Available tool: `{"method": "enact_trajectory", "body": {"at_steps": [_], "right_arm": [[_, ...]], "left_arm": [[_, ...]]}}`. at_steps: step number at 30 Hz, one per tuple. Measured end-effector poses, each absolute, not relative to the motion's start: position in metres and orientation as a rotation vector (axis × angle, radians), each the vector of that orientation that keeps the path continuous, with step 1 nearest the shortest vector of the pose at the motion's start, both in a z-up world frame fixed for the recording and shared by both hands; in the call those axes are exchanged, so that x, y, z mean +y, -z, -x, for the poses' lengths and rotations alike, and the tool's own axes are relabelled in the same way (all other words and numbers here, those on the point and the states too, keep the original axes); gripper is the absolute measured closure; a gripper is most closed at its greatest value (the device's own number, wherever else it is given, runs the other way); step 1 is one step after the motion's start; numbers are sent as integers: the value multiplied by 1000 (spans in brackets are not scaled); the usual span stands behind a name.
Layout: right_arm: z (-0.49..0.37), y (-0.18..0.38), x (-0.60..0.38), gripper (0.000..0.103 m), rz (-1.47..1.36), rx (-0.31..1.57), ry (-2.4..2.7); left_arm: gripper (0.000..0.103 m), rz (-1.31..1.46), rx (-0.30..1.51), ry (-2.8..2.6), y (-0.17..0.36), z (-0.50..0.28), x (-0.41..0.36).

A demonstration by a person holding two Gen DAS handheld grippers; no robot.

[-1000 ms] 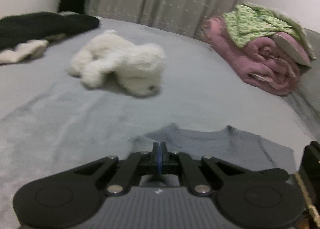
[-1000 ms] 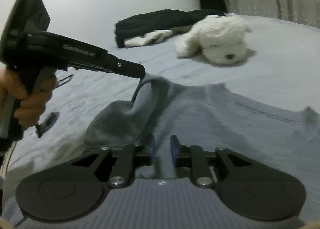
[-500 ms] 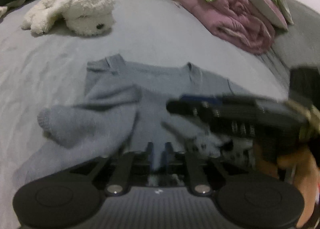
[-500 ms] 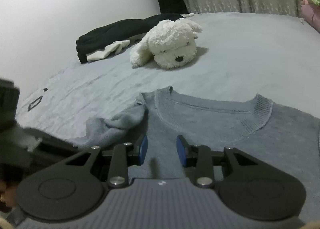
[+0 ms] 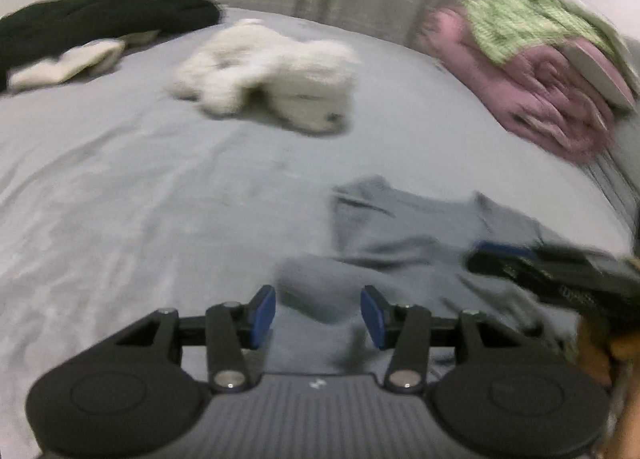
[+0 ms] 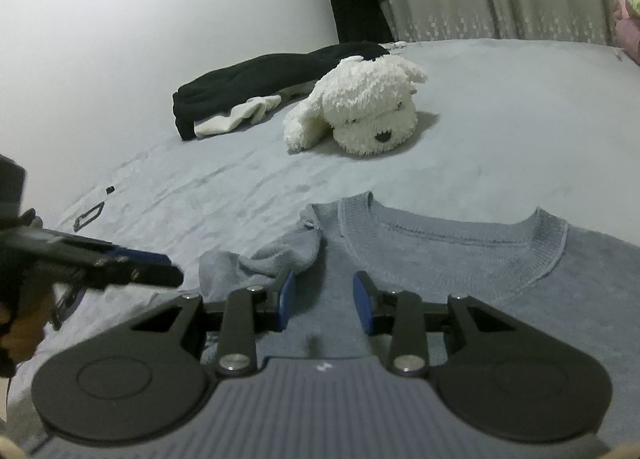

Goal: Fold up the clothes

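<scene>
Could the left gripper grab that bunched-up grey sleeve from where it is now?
Probably yes. The left gripper is open and hovers just short of the bunched sleeve of the grey sweater, with nothing between them. The right gripper sits off to the side.

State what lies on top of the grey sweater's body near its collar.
A bunched sleeve lies folded across the grey sweater. The fabric beneath it is hidden.

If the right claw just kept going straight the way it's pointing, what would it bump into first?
Most likely the grey sweater: the open right claw points low across its chest toward the ribbed collar. Farther on lies bare bedsheet. Depth is uncertain.
</scene>
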State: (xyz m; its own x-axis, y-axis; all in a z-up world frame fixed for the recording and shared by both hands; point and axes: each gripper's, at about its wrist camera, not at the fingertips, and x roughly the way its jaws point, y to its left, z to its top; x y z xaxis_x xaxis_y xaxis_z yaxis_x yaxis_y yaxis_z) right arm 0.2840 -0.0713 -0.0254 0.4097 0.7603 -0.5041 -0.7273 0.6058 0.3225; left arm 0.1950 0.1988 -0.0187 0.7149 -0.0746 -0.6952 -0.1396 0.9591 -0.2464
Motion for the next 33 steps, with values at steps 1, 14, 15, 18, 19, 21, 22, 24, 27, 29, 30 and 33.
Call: {"method": "enact_trajectory", "body": {"at_steps": [1, 14, 15, 18, 19, 21, 22, 24, 27, 29, 30, 33], "right_arm": [[-284, 25, -72, 66, -58, 662, -939], [-283, 28, -68, 65, -49, 663, -933], [-283, 28, -68, 65, -45, 663, -928], [-284, 28, -68, 65, -46, 661, -920], [-284, 28, -69, 65, -48, 659, -921], [-283, 28, -70, 65, -51, 655, -921], [-283, 28, -69, 65, -50, 655, -922], [-283, 28, -67, 65, -48, 654, -922], [-282, 28, -65, 65, -45, 653, -923], [-282, 28, -63, 65, -41, 653, -926], [-281, 28, -62, 65, -36, 653, -929], [-279, 26, -59, 65, -23, 651, -934]], "left_arm": [[54, 322, 773, -53, 22, -199, 206], [101, 539, 786, -100, 54, -226, 222], [101, 505, 758, -124, 47, -224, 221], [102, 418, 684, -211, 26, -219, 224], [102, 392, 665, -246, 19, -218, 227], [102, 342, 638, -308, 8, -217, 234], [102, 316, 628, -341, 3, -217, 237], [101, 286, 622, -394, -2, -218, 245], [101, 239, 631, -465, -1, -222, 254], [102, 190, 632, -498, 3, -223, 257], [100, 188, 641, -502, 5, -223, 259], [76, 237, 673, -481, 10, -214, 264]]}}
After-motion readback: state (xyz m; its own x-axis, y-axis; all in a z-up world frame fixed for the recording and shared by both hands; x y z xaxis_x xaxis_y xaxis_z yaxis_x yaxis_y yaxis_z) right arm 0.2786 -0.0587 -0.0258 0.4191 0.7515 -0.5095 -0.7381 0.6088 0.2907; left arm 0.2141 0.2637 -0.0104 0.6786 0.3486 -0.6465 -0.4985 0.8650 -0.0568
